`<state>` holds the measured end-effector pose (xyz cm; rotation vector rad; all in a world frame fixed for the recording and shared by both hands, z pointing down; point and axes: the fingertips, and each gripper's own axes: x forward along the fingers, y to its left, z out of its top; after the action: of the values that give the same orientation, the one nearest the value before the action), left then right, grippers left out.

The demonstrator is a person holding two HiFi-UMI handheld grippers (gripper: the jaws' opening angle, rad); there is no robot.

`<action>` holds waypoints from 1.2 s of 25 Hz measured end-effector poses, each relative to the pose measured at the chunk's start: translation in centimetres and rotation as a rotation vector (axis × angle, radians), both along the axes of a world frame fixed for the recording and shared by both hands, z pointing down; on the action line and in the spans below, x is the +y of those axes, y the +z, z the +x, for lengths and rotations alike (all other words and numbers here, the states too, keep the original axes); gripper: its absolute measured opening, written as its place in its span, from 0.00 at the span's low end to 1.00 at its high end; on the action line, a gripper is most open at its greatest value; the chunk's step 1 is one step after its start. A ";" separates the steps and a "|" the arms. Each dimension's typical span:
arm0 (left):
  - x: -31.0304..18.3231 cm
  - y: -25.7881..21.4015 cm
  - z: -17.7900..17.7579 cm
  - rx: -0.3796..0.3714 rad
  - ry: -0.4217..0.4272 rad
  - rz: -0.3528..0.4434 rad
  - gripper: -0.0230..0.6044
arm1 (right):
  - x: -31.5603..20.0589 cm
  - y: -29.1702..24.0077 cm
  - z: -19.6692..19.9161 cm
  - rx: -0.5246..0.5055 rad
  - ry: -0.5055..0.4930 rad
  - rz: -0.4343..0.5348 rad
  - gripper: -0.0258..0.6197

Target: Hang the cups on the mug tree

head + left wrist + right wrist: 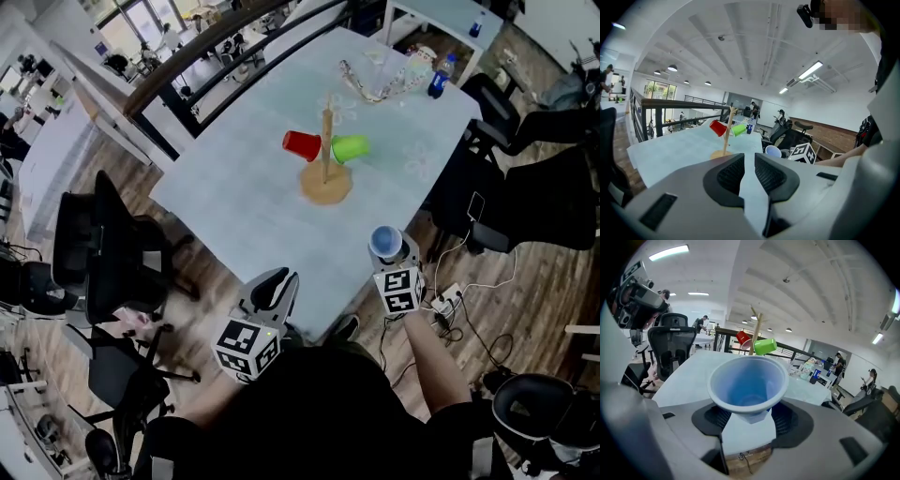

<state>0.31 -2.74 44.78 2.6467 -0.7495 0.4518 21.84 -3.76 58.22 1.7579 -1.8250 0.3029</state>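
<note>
Blue cup (747, 383) pinched at its base by right gripper (749, 420), mouth up, likely for tipping onto mug tree (326, 150) at 11 o'clock; left gripper (744, 173) narrow, empty.

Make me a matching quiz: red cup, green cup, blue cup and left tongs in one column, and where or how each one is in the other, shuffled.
Column one
1. red cup
2. green cup
3. blue cup
4. left tongs

Column two
A. gripped in the right tongs
B. empty, slightly apart
C. hung on the tree, left side in the head view
D. hung on the tree, right side in the head view

Pairs: 1-C, 2-D, 3-A, 4-B
</note>
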 end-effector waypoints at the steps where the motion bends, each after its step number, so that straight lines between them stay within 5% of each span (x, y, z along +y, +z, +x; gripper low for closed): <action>1: 0.1 -0.1 0.1 -0.001 -0.007 0.005 0.15 | -0.1 -0.7 0.7 0.015 0.002 0.009 0.48; 15: -0.6 -2.6 -0.2 -0.008 -0.128 0.090 0.15 | -3.8 -10.0 7.0 0.173 -0.028 0.178 0.48; 30: -6.2 -3.5 -10.4 0.116 -0.134 0.100 0.15 | -11.3 -22.0 6.2 0.560 0.035 0.210 0.48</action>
<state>-10.11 -8.97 41.28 2.6649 -0.9277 0.2285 28.07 -15.11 36.23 1.7808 -1.4548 -0.3521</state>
